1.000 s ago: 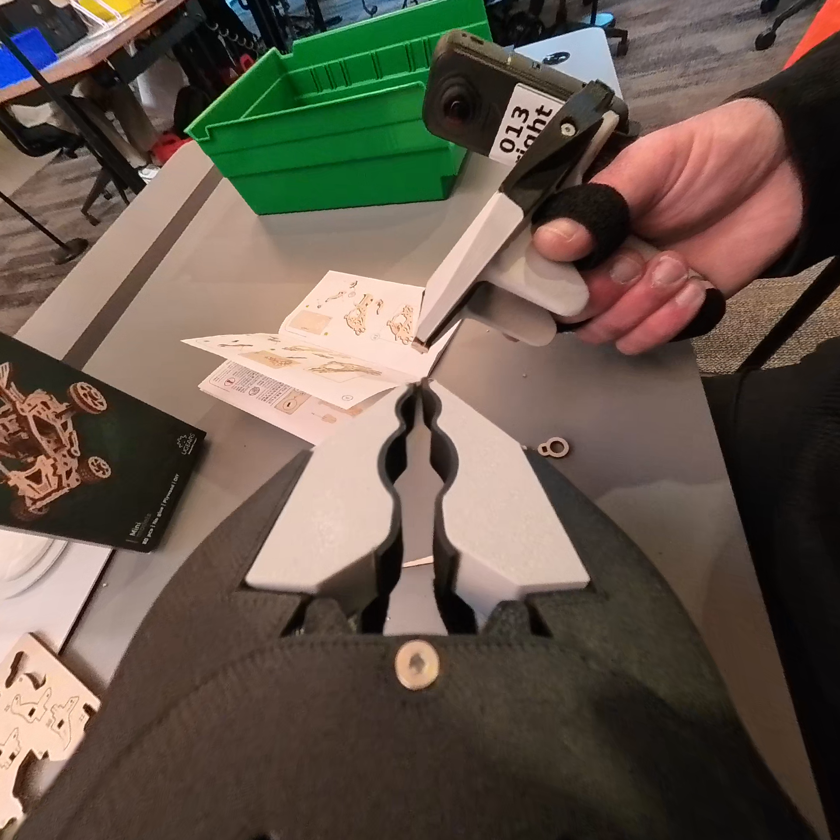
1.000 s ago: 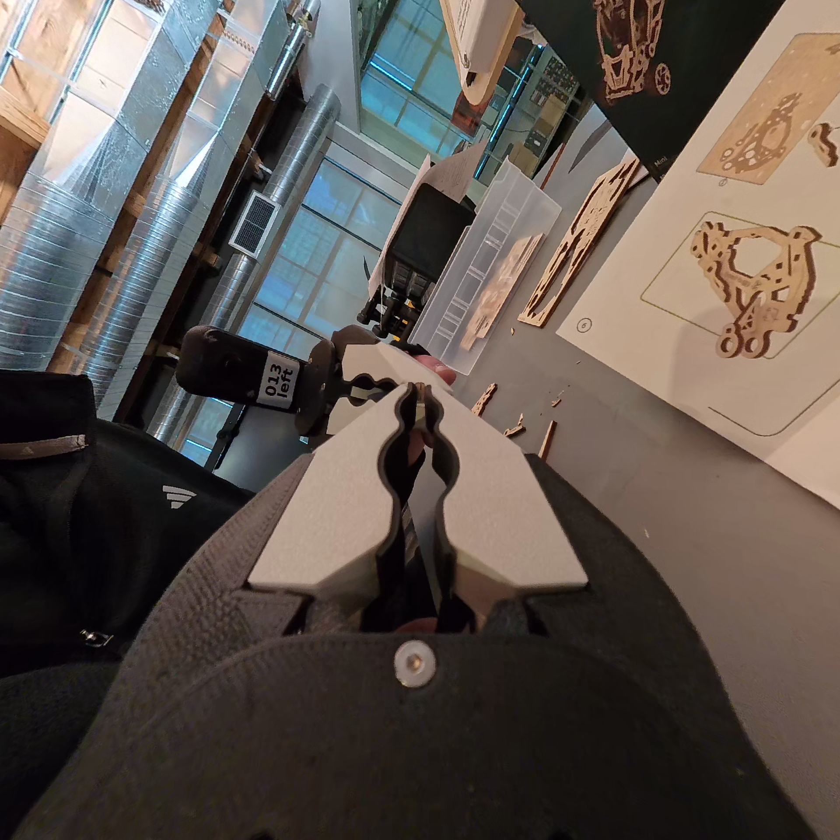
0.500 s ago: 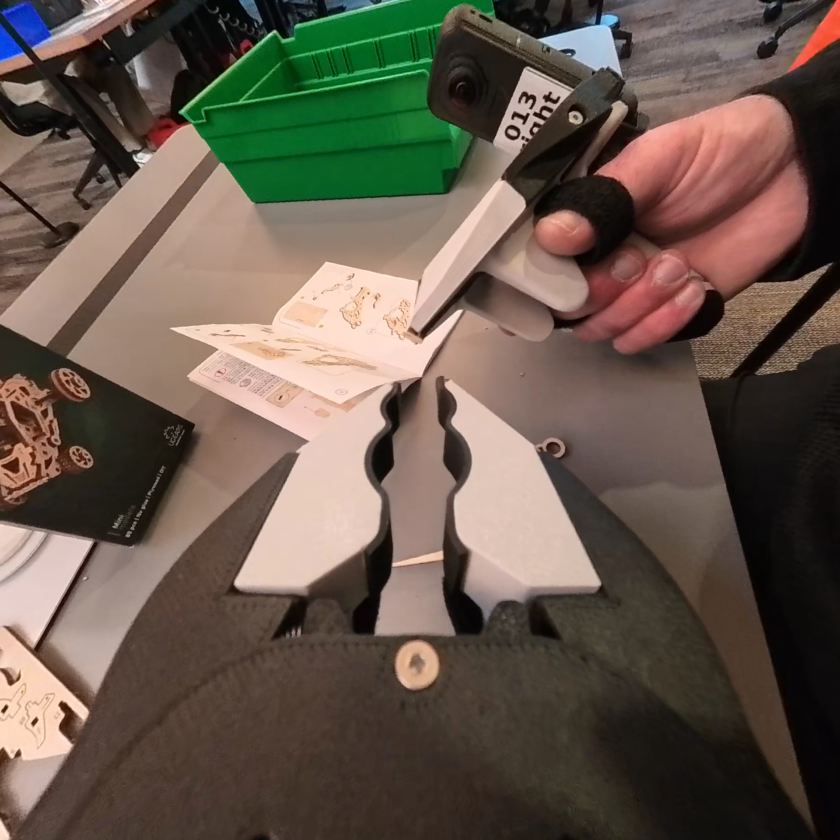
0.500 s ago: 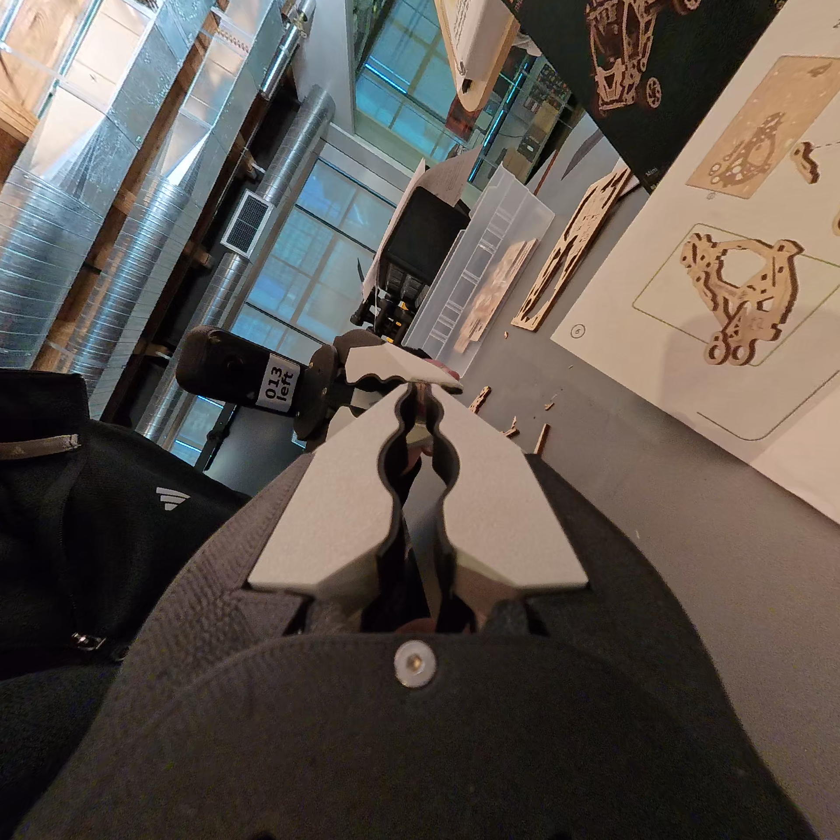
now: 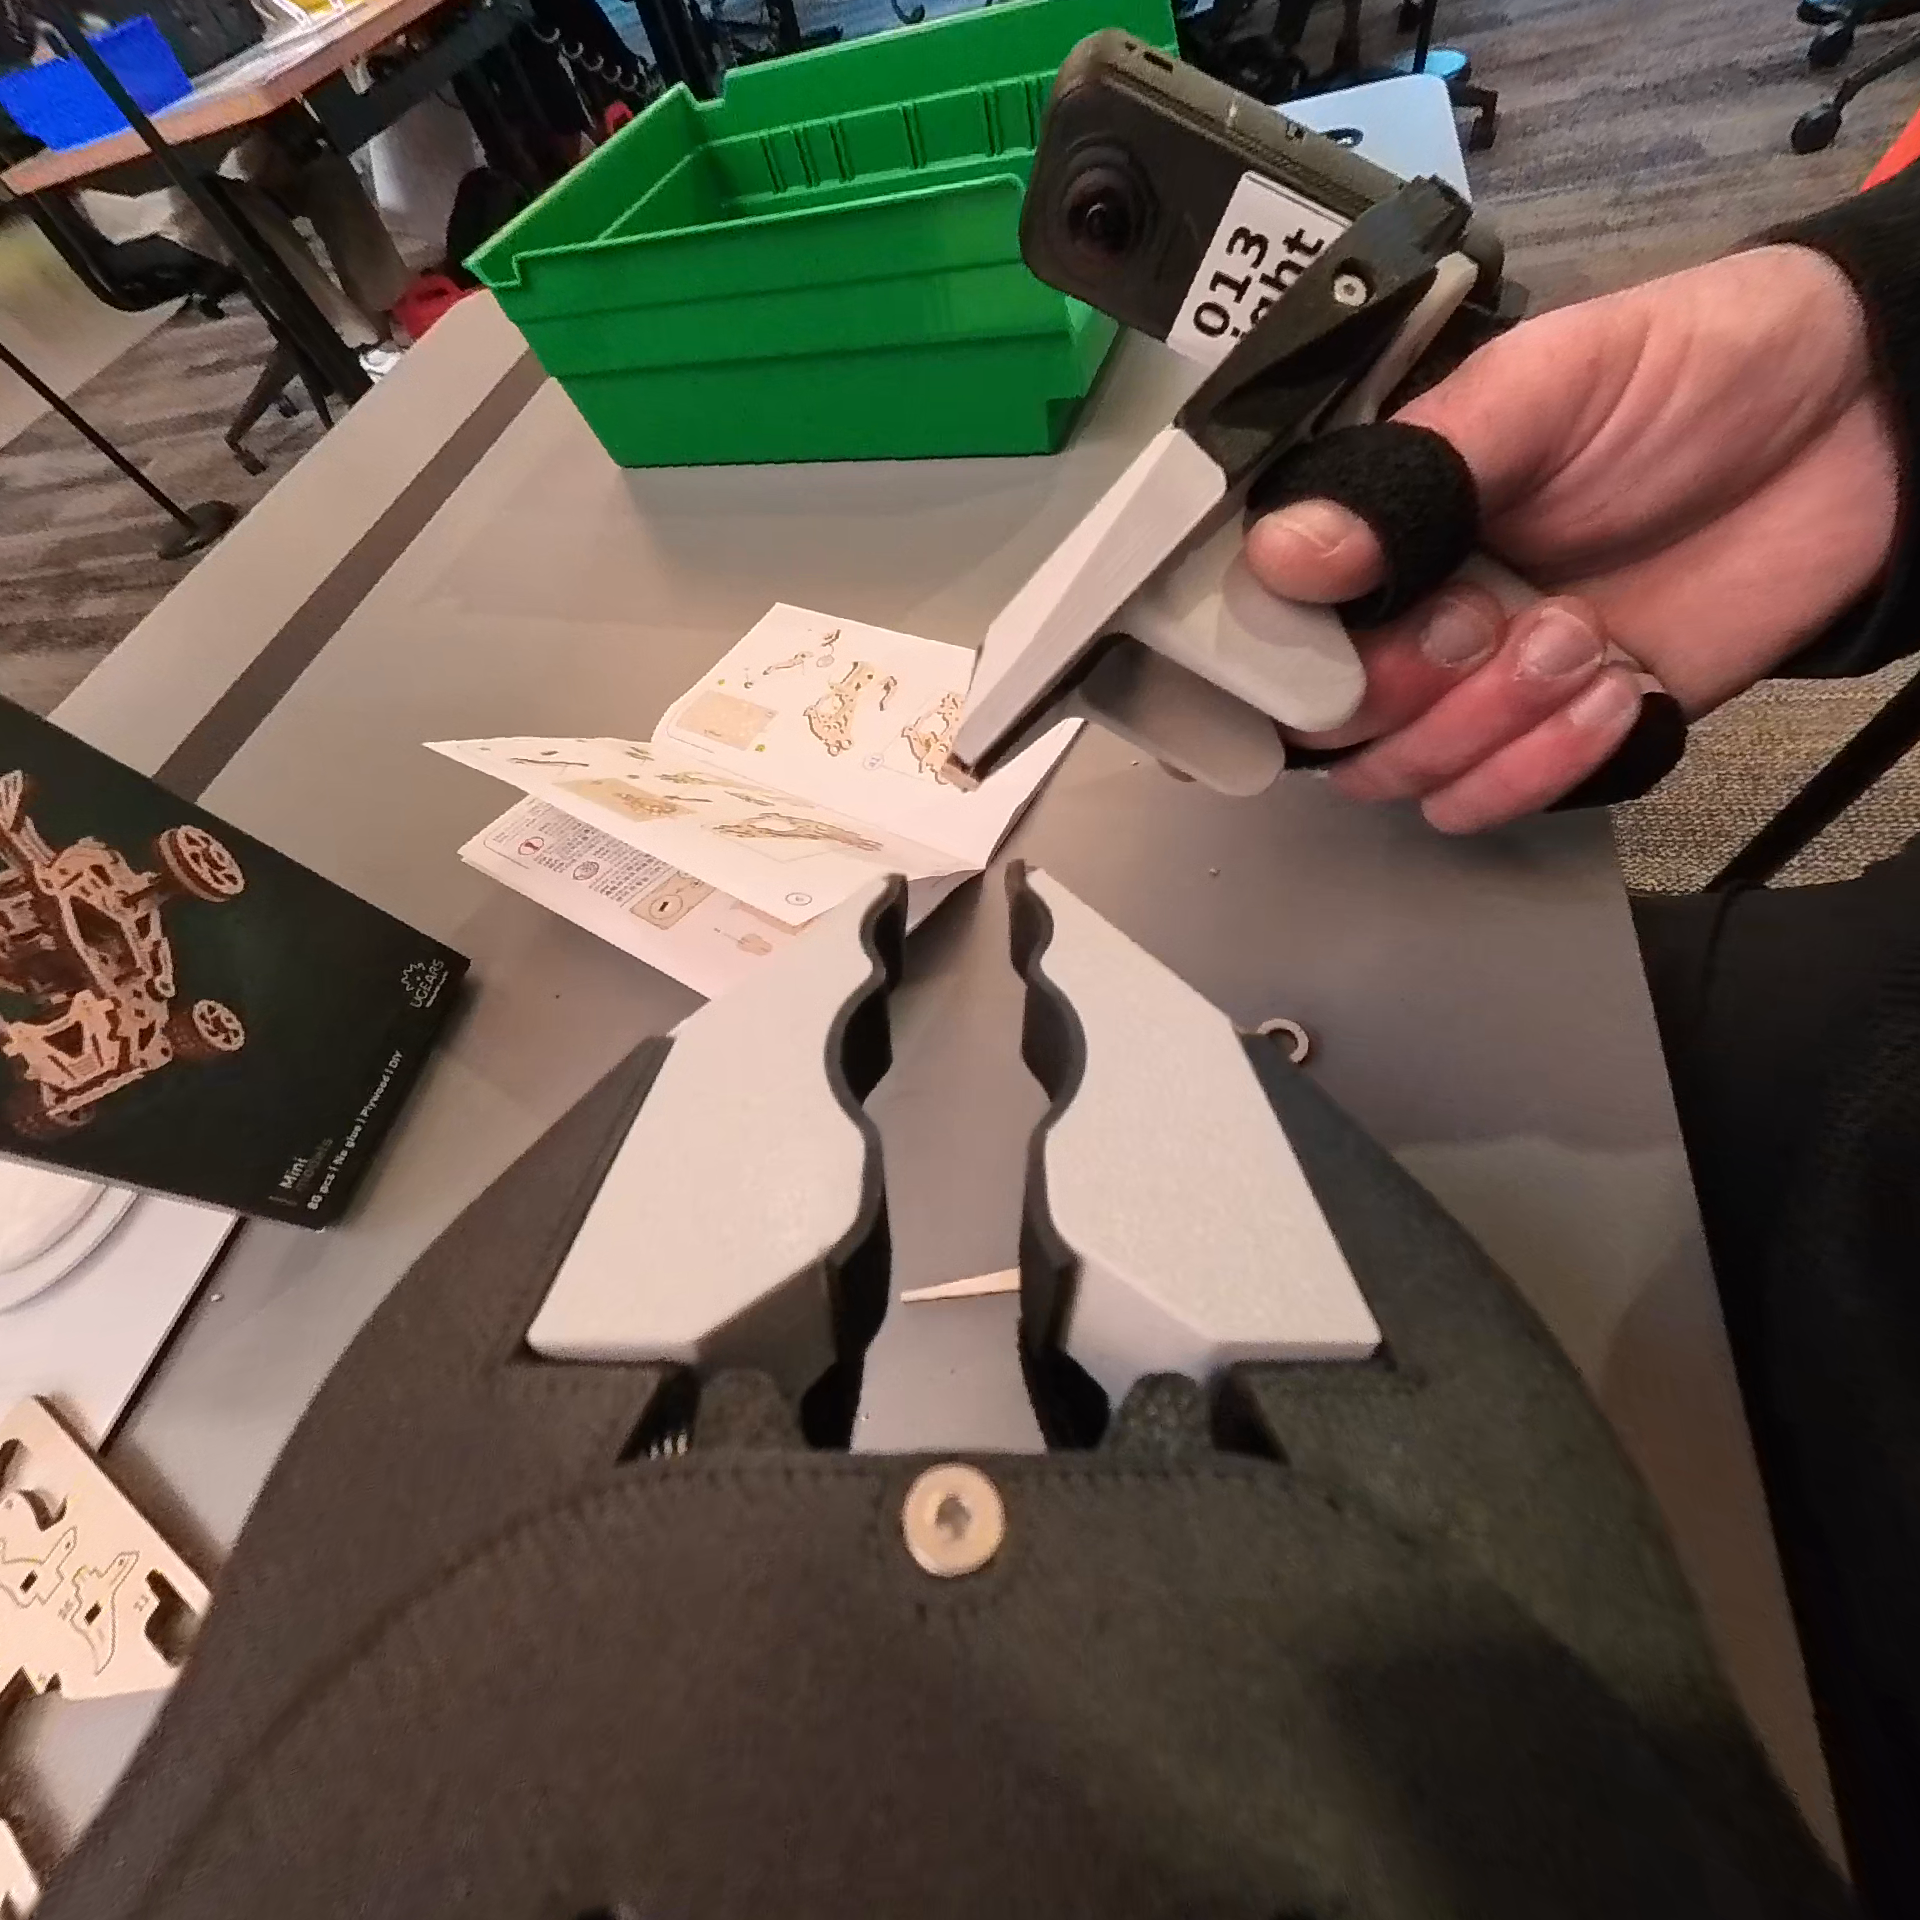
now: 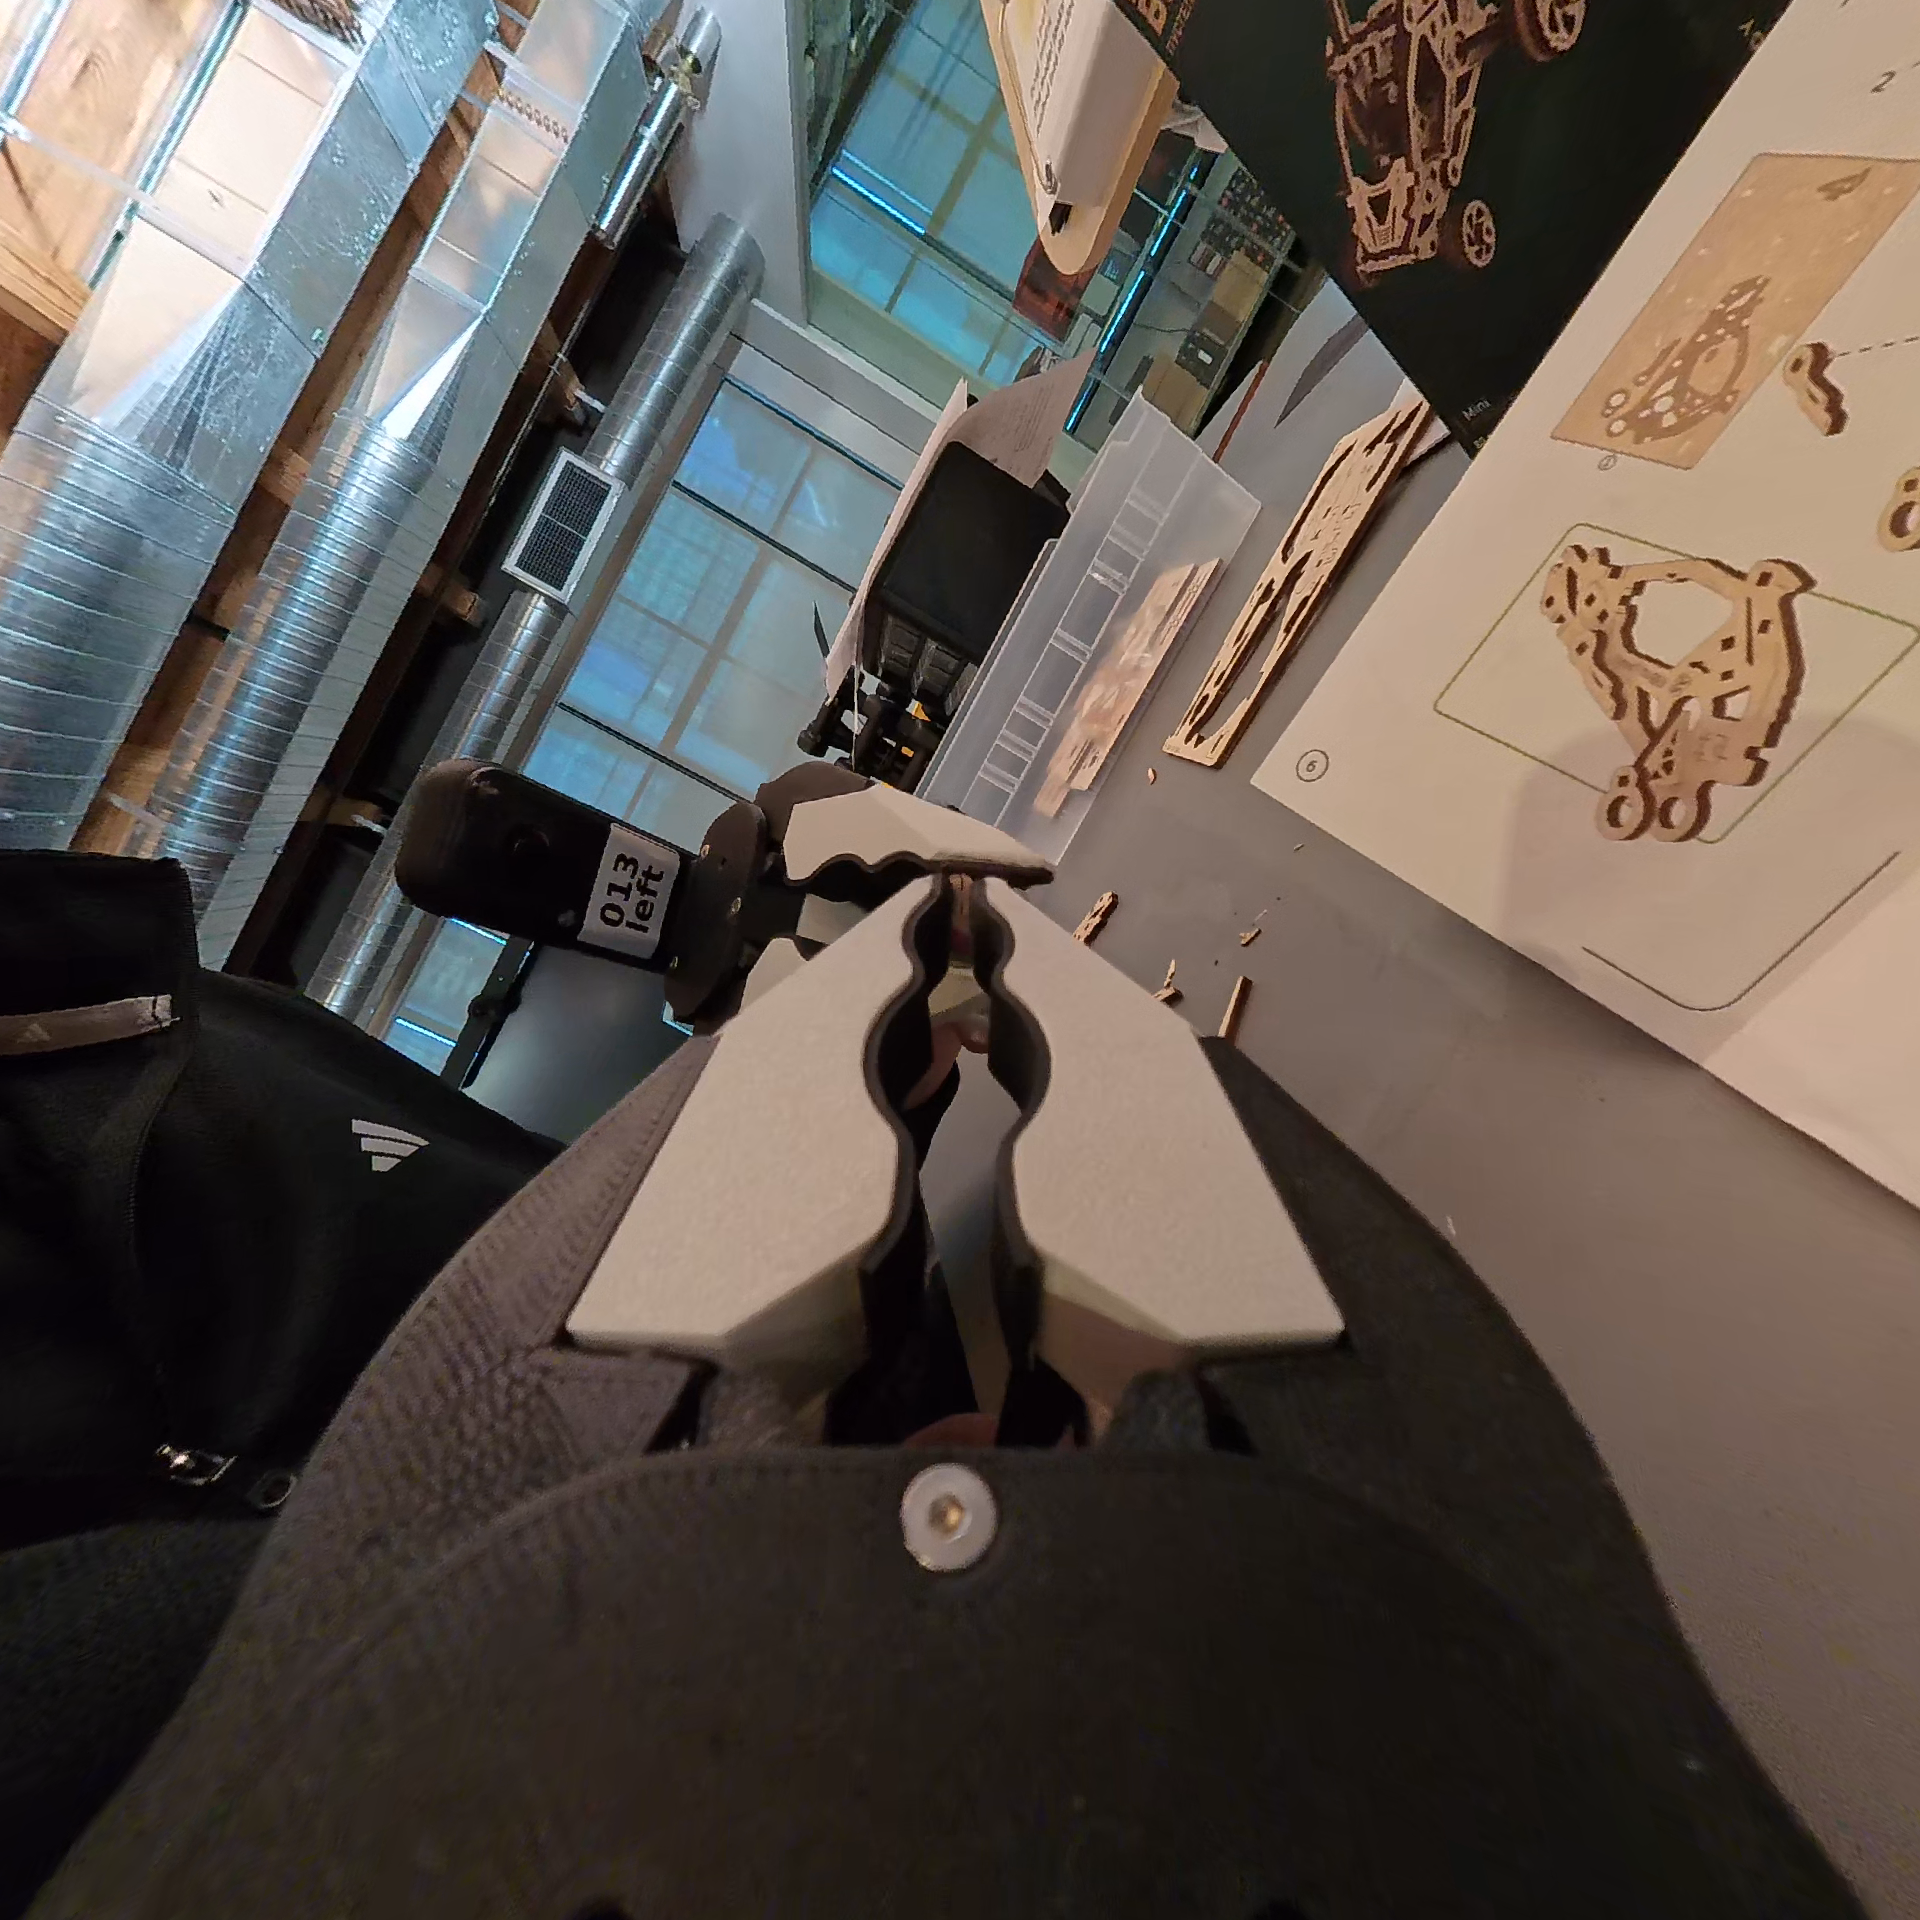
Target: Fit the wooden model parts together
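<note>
The left gripper hovers with its fingers apart and bare over the grey table, while the right gripper, farther off over the instruction booklet, pinches a small wooden part at its closed fingertips.

The left hand-held gripper, whose fingers met at the tips a second ago, now stands with a clear gap between them, through which the grey table shows. Its view has shifted slightly: the small wooden ring on the table, formerly fully exposed beside the right finger, is now partly hidden at that finger's edge, and the green bin lies a little lower in the left wrist view.
</note>
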Demonstrator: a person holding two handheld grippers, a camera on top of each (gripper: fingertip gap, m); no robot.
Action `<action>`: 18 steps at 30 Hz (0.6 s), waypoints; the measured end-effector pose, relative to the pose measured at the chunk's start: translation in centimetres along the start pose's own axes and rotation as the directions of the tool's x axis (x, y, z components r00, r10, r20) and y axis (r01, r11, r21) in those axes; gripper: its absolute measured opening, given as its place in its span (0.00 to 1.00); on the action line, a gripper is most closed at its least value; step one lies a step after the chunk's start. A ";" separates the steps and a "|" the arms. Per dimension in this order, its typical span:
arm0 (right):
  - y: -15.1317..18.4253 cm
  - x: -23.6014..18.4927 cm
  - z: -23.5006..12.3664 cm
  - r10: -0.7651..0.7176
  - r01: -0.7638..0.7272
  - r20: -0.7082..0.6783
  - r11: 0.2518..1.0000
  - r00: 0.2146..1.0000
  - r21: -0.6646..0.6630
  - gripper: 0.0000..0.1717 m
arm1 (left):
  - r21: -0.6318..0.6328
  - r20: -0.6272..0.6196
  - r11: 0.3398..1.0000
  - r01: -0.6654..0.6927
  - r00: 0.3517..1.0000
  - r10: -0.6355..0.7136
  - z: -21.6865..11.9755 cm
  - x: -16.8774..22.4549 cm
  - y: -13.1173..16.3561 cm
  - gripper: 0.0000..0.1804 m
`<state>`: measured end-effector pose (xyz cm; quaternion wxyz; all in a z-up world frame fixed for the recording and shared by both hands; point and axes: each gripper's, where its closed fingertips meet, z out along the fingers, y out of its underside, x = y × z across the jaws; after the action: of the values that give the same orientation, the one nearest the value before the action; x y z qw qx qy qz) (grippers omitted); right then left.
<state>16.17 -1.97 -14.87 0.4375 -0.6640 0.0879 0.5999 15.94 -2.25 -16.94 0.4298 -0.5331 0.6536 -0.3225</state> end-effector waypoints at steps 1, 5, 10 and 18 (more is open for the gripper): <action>0.0 0.0 0.0 0.001 -0.001 0.000 1.000 1.000 0.001 0.00 | 0.004 0.000 1.000 0.002 1.000 -0.002 0.0 0.0 -0.1 0.10; 0.0 0.0 0.0 0.004 -0.004 0.002 1.000 1.000 0.006 0.00 | 0.008 -0.001 1.000 0.001 1.000 -0.001 0.1 0.1 -0.2 0.12; 0.0 0.1 0.0 0.001 -0.001 -0.002 1.000 1.000 0.009 0.00 | 0.006 -0.002 1.000 0.007 1.000 -0.007 0.2 0.2 -0.1 0.12; -0.2 0.2 -0.1 0.000 0.000 0.000 1.000 1.000 0.016 0.00 | 0.009 0.000 1.000 0.013 1.000 -0.013 0.3 0.2 -0.2 0.11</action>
<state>16.41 -1.91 -14.95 0.4427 -0.6607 0.0927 0.5991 16.32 -2.47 -16.94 0.4301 -0.5356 0.6485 -0.3280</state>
